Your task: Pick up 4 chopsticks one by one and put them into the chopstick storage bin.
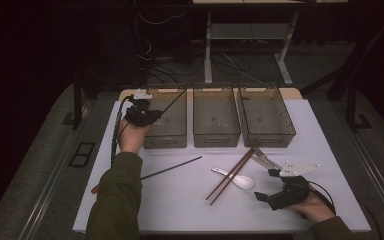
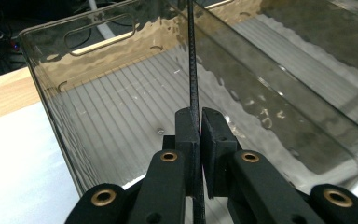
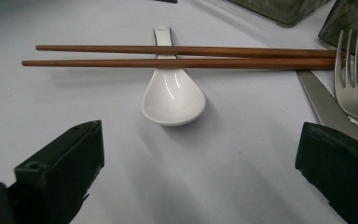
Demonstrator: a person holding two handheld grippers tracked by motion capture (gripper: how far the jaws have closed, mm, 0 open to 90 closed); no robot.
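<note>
Here, a thin dark chopstick (image 2: 192,60); textured

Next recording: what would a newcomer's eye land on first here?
Probably the left gripper, shut on a thin dark chopstick and holding it over the leftmost of three clear bins at the table's far side. Next, the white spoon lying under a pair of brown chopsticks mid-table, with a fork and knife beside them. The right gripper rests open near the front edge.
</note>
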